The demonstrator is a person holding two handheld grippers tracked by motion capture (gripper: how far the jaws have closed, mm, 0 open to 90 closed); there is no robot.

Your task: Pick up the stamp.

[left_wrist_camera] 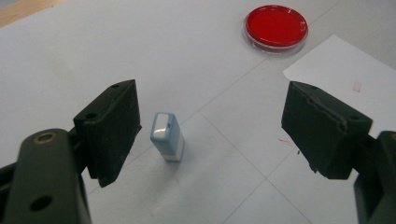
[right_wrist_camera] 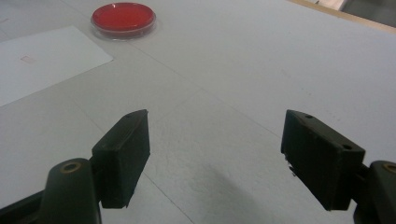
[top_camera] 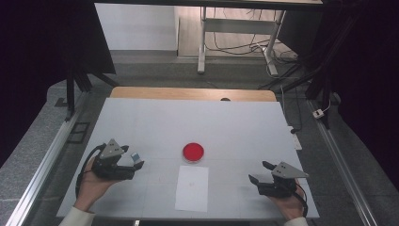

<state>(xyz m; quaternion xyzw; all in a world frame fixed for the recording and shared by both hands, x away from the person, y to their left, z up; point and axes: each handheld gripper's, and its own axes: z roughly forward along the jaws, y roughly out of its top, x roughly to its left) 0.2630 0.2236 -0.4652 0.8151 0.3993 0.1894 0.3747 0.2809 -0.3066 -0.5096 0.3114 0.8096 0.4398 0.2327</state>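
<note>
Red petri dish [top_camera: 193,152] beside a white paper sheet [top_camera: 192,188] (touching) on the table [top_camera: 155,122]

Legible text: none. Sheet of paper [left_wrist_camera: 345,70] bears one small faint red mark, too small to read.

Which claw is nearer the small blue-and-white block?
Left. The left claw is open around the small blue-and-white block; the right claw sits far across the table, past the white paper sheet.

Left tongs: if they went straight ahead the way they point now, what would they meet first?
Probably the small blue-and-white block, upright between the open left tongs, nearer the left jaw. The red dish lies farther on.
</note>
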